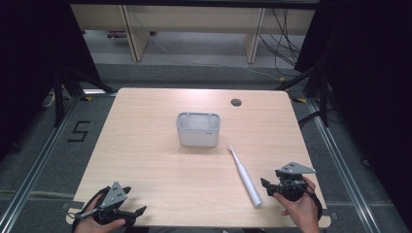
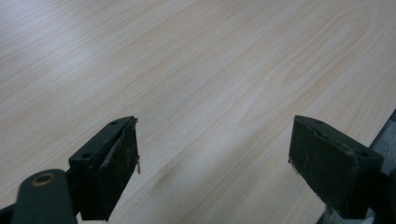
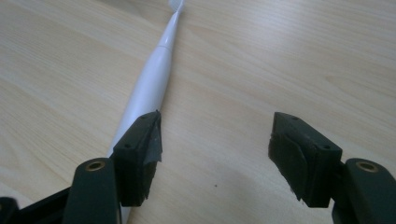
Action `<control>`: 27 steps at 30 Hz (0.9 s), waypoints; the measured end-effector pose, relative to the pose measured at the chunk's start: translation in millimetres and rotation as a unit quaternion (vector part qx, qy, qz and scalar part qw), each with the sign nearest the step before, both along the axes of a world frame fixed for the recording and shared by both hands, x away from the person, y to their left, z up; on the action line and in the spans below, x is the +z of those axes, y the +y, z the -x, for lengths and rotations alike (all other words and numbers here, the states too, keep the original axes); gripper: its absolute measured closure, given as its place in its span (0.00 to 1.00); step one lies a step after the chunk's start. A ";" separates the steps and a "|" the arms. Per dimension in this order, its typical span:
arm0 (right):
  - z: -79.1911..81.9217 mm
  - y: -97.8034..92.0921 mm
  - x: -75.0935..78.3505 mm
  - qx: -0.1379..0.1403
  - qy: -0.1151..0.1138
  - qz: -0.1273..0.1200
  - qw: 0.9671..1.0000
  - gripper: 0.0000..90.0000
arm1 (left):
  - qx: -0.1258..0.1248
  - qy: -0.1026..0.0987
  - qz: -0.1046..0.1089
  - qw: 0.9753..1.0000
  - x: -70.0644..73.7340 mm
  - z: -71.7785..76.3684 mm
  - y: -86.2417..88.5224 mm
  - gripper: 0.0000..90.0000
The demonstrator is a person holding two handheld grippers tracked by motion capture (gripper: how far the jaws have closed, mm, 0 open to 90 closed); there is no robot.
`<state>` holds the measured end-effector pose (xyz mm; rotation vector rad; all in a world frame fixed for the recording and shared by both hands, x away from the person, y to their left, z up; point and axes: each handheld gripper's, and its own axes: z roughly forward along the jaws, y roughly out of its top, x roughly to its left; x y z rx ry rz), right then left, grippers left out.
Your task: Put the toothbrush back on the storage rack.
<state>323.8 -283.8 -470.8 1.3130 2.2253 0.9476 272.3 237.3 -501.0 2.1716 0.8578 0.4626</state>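
Toothbrush is laid flat on the wood table, right-front area, white electric type, head end aimed toward the grey holder, handle end near the front edge. Brush head is seen just beside the holder's front-right corner, not touching it as far as can be told.

Right gripper is held by the person's right hand just to the right of the handle end, jaws pointed at it. Jaws are spread wide, nothing gripped. In right gripper view the gripper is seen w/ the toothbrush running up past the left jaw on its outer side, i.e. not between the jaws; the lower handle is hidden behind that jaw. Contact btw jaw and handle can't be told.

Left gripper is held by the left hand at the front-left corner of the table, well apart from brush and holder. In left gripper view the gripper is shown w/ jaws wide apart over bare wood, nothing held, table edge visible at lower right

Holder sits upright mid-table, compartment detail too small to be resolved
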 end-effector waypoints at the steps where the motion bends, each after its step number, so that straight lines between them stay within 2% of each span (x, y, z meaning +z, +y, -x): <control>1: 0.7 3.3 0.2 -0.005 0.004 -0.004 1.000 0.40 | 0.000 -0.001 -0.001 1.000 0.1 -0.1 0.1 0.17; 3: -2.4 3.5 2.4 0.010 -0.009 0.008 1.000 0.41 | 0.000 -0.001 0.000 1.000 0.1 0.1 0.0 0.17; 4: -2.5 4.6 3.8 0.006 -0.005 0.008 1.000 0.41 | -0.002 0.004 -0.009 1.000 1.1 0.3 0.8 0.17; 5: -1.7 8.6 3.7 -0.005 0.008 -0.005 1.000 0.41 | 0.000 0.000 0.000 1.000 0.1 0.1 0.0 0.17; 6: -3.7 8.8 3.2 0.006 0.003 -0.003 1.000 0.41 | 0.000 -0.001 0.000 1.000 0.2 -0.1 0.0 0.17; 7: -4.4 9.5 5.3 0.002 0.009 -0.001 1.000 0.41 | 0.000 -0.001 0.001 1.000 0.2 0.0 -0.2 0.17; 10: -9.2 11.3 6.7 0.018 0.005 0.007 1.000 0.41 | -0.005 -0.002 0.001 1.000 0.4 -0.5 -0.3 0.17; 11: -9.0 13.3 7.8 0.012 0.011 0.006 1.000 0.41 | -0.006 -0.003 0.000 1.000 0.6 -0.9 -0.3 0.17; 13: -11.5 15.8 9.1 0.021 0.013 0.012 1.000 0.41 | -0.005 0.002 0.004 1.000 0.3 -0.4 -0.9 0.17; 14: -12.1 19.6 11.4 0.020 0.022 0.015 0.999 0.41 | -0.006 -0.001 0.001 1.000 -0.1 -0.9 -0.4 0.17; 15: -12.1 19.6 11.4 0.020 0.022 0.015 0.999 0.41 | -0.003 -0.001 0.000 1.000 -0.3 -0.7 -0.2 0.17; 16: -11.4 22.8 12.0 0.012 0.032 0.007 0.999 0.42 | 0.002 0.003 0.005 1.000 -0.6 0.2 -0.3 0.17; 17: -13.2 24.4 12.8 0.021 0.033 0.011 0.999 0.42 | -0.008 -0.001 -0.007 1.000 0.9 -1.3 1.5 0.17; 19: -16.6 26.7 13.8 0.031 0.028 0.019 0.999 0.43 | 0.000 0.002 0.015 1.000 -0.5 0.1 -1.1 0.17; 20: -17.6 28.2 14.1 0.034 0.028 0.020 0.999 0.43 | 0.000 0.000 0.004 1.000 0.5 0.1 -0.6 0.17; 21: -17.5 32.7 14.9 0.030 0.039 0.011 0.999 0.43 | -0.005 -0.004 0.004 1.000 0.1 -0.7 -0.7 0.17; 22: -20.1 32.6 15.1 0.042 0.032 0.020 0.998 0.43 | -0.003 0.001 0.003 1.000 0.5 0.0 -0.8 0.17; 24: -21.6 38.8 16.3 0.040 0.045 0.015 0.998 0.43 | -0.005 -0.001 0.001 1.000 0.3 -0.7 -0.2 0.17; 25: -24.5 39.6 15.7 0.051 0.037 0.022 0.998 0.43 | -0.002 -0.001 0.001 1.000 0.2 -0.8 -0.1 0.17; 27: -28.1 44.1 16.7 0.056 0.044 0.024 0.997 0.43 | -0.004 -0.002 -0.002 1.000 0.5 -0.9 0.4 0.17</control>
